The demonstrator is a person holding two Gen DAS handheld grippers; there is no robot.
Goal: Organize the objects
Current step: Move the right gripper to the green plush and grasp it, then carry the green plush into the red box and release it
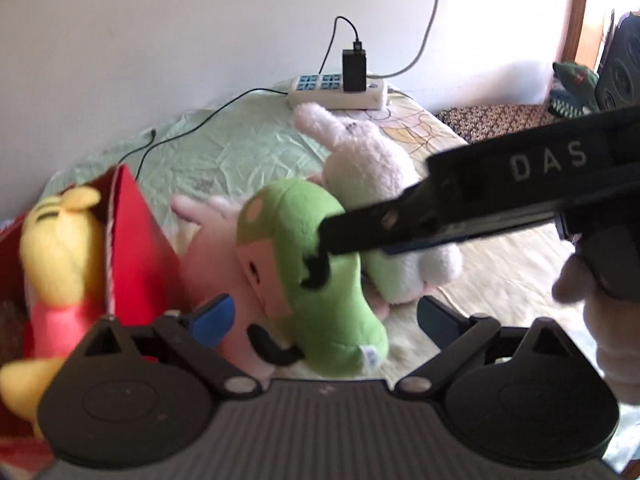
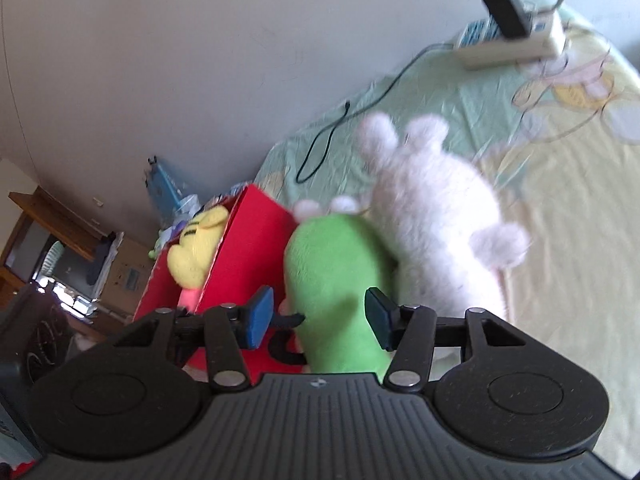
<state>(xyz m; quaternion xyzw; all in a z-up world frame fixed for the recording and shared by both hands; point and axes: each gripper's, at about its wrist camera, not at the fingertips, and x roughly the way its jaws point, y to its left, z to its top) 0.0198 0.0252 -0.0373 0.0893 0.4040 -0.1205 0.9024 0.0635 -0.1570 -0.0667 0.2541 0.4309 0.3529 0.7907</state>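
A: Where's the green plush toy (image 2: 340, 280)?
B: On the bed sheet (image 2: 560, 208), between the right gripper (image 2: 316, 316) pads, though I can't tell whether they press it. Red box (image 2: 244, 256) sits at its nine o'clock.
A: And the left gripper (image 1: 324, 316)?
B: Open, gripping nothing.

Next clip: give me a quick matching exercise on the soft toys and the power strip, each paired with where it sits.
Things:
1. yellow plush
2. green plush
3. white bunny plush
4. power strip

Places:
A. far end of the bed, by the wall, charger plugged in
B. inside the red box
C. between the right gripper fingers
D. on the bed, just behind the green toy

Pairs: 1-B, 2-C, 3-D, 4-A
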